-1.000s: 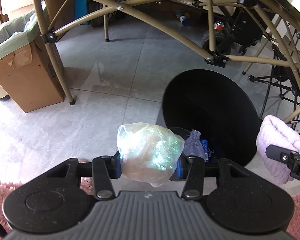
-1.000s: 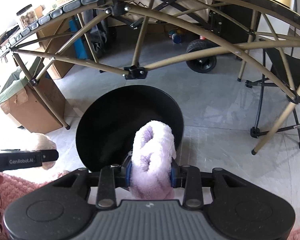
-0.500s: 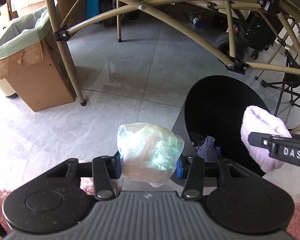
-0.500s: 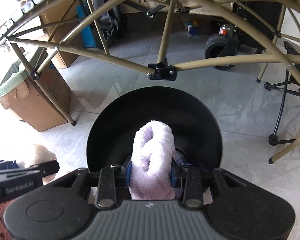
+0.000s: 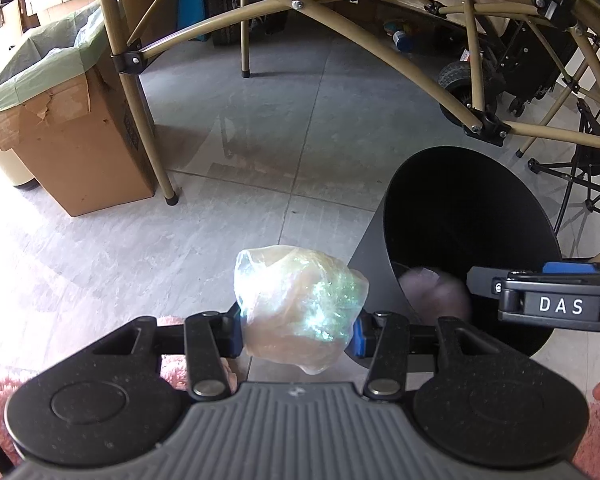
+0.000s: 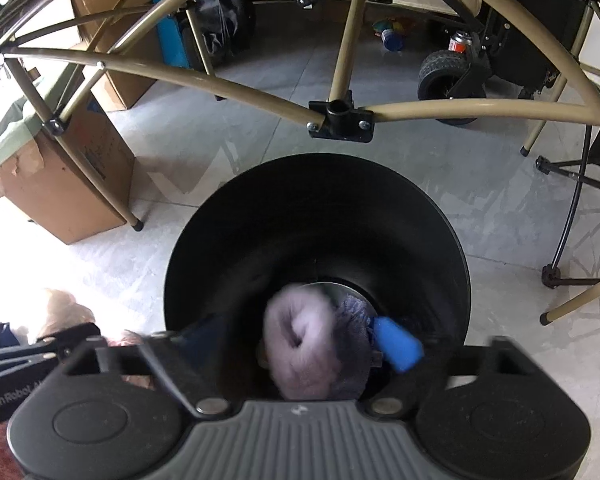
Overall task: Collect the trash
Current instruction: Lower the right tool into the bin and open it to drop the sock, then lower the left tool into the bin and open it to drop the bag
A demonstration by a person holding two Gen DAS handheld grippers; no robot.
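Your right gripper (image 6: 300, 344) hangs over the mouth of the black bin (image 6: 316, 216), and its jaws are opening: the blue pads stand well apart, and the fluffy lilac bundle (image 6: 300, 344) sits blurred between them, touching neither as far as the motion blur lets you tell, apparently dropping inside. Below it, a greyish cloth item (image 6: 352, 312) already lies at the bin's bottom, so judge at least one piece collected and a second going in. Your left gripper (image 5: 298, 332) is clamped on the crumpled clear plastic bag (image 5: 300, 304), which bulges above and below its fingers; it sits just left of the bin's rim, outside it, so that piece is left to deposit. Compared with a second ago, the lilac bundle was pinched tight between the right fingers short of the bin; now the fingers are spread and the bin fills the view beneath them. The left grip on the bag looks unchanged.
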